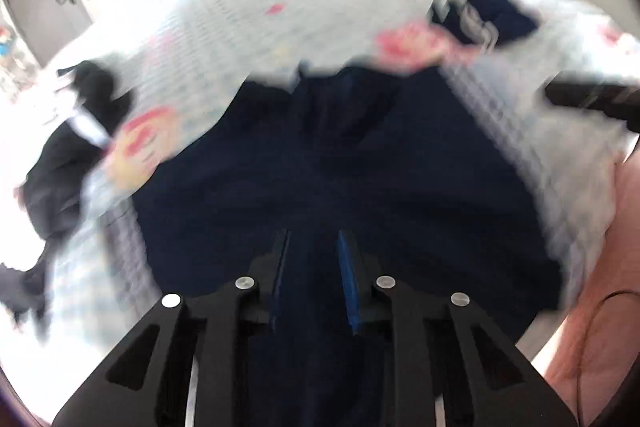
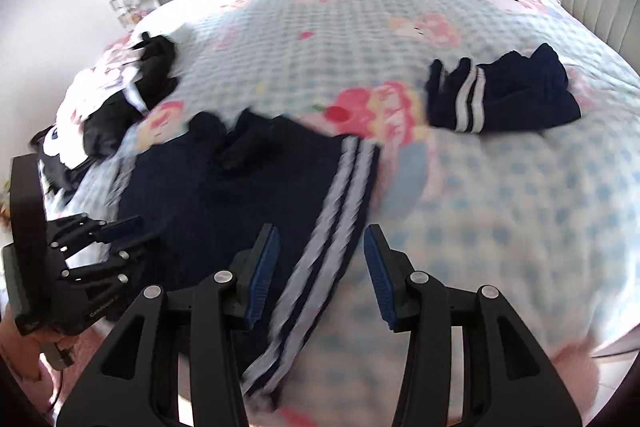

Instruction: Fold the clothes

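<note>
Navy trousers (image 2: 248, 195) lay spread for folding; your left gripper (image 1: 316, 259) pinched their cloth, right gripper (image 2: 320, 267) gaped empty.

Only one bit of print shows: small pale lettering on the body of the left hand-held gripper (image 2: 120, 243), too blurred to read.

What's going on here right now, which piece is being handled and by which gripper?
A person is folding clothes on a bed with a checked floral bedspread. The navy garment with white side stripes is spread out near the edge. The left gripper is over its dark cloth, though motion blur hides whether it grips. The right gripper hangs open above the stripes. A folded navy striped piece lies farther back.
</note>
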Available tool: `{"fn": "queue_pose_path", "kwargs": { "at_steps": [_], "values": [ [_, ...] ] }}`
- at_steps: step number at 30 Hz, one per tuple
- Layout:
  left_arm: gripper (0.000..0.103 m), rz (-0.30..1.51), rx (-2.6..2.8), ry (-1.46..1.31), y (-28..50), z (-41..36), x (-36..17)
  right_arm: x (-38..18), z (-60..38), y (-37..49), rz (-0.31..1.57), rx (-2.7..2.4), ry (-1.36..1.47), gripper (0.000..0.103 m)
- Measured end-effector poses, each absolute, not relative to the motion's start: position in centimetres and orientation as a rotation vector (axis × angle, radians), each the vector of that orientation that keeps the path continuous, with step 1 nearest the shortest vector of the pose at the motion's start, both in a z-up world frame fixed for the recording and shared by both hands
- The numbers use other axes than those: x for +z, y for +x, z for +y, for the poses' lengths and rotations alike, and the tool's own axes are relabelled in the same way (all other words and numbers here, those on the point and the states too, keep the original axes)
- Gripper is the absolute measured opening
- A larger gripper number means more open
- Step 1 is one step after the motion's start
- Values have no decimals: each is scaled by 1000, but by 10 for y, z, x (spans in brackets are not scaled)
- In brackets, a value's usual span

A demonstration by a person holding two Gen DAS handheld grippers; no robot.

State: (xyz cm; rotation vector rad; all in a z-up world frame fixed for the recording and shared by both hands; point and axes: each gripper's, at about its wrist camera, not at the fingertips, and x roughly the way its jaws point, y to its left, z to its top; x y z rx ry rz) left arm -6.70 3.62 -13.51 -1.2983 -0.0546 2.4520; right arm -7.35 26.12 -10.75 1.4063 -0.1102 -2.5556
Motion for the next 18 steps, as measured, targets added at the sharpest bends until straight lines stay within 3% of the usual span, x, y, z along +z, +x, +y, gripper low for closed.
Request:
{"fn": "queue_pose_path", "kwargs": {
  "at_steps": [7,14,15,16,18],
  "values": [
    [24,157,2477,-1297,-146,65,-127,-140,275,-131,-109,-2548,1492,45],
    [25,239,2400,-1393,-187,74,-167,-179,280,-163,-171,-2400,1550,46],
    [9,244,2419,-1373,-188,75,-167,-183,279,-166,-187,-2384,1541,37],
    [4,248,2448,-1348,-187,74,-165,-186,278,-168,-207,-2371,1528,25],
    [4,227,2501,-1300,-188,71,-158,-184,278,-168,-216,-2411,1493,12]
  ]
}}
